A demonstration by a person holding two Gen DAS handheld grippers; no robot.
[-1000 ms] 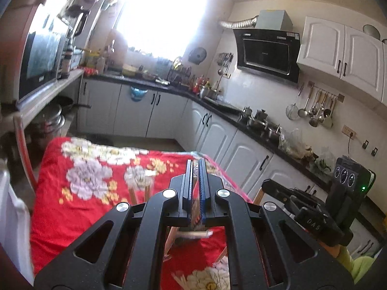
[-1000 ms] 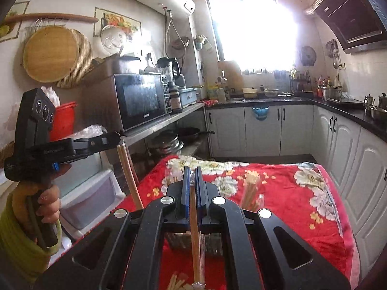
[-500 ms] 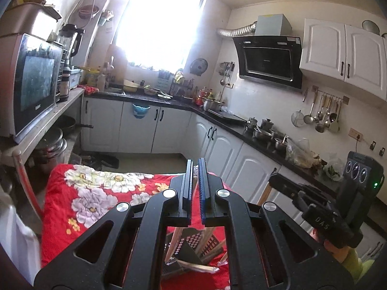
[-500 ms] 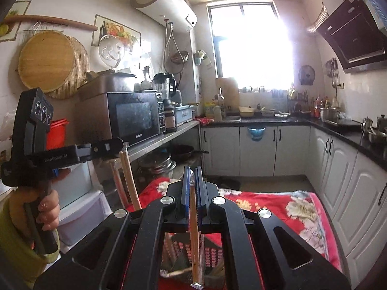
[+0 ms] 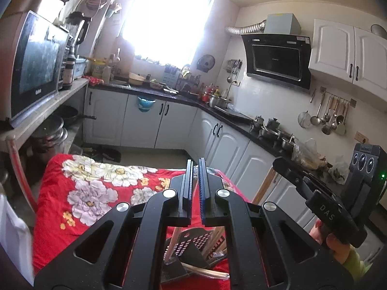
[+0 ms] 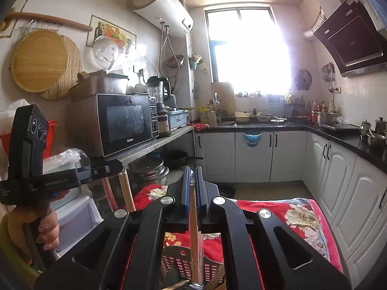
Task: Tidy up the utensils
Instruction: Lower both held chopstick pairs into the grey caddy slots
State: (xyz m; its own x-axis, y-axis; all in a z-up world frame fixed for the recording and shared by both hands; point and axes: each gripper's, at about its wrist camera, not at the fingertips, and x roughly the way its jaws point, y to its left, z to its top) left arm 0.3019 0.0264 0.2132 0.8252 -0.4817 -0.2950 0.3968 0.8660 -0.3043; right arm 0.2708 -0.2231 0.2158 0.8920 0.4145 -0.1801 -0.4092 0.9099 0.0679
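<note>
I read "DAS" on the right gripper (image 5: 331,211), "GenRobot.AI" on the left gripper (image 6: 56,182), and "Galanz" on the microwave (image 6: 130,140).
</note>
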